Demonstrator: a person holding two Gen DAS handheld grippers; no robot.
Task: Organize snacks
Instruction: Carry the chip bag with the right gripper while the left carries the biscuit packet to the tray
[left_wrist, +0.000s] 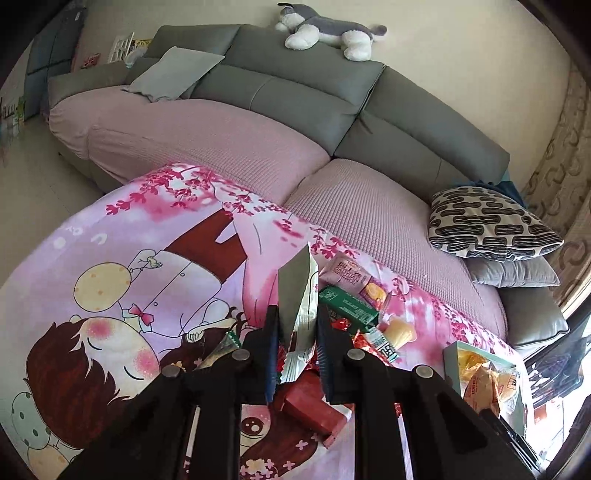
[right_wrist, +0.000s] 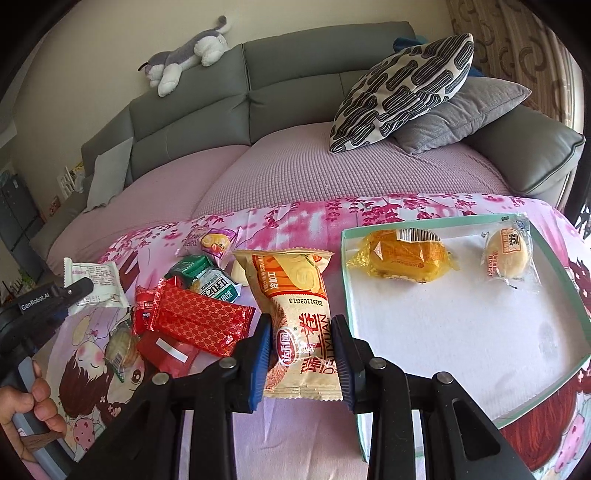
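My left gripper (left_wrist: 295, 328) is shut on a white snack packet (left_wrist: 301, 295) and holds it upright above the snack pile; it also shows in the right wrist view (right_wrist: 98, 282). My right gripper (right_wrist: 301, 336) is shut on an orange and cream swiss-roll packet (right_wrist: 295, 314), just left of the teal-rimmed box (right_wrist: 349, 295). The box holds a yellow cake packet (right_wrist: 404, 254) and a round bun packet (right_wrist: 509, 254). A pile of snacks lies at the left: red wafer packet (right_wrist: 201, 321), green packets (right_wrist: 210, 284), a purple packet (right_wrist: 214, 240).
The snacks lie on a pink cartoon cloth (right_wrist: 295, 221) over a table. A grey sofa with a pink cover (right_wrist: 295, 166) stands behind, with a patterned pillow (right_wrist: 402, 92) and a plush dog (right_wrist: 188, 51). The box also shows in the left wrist view (left_wrist: 448, 354).
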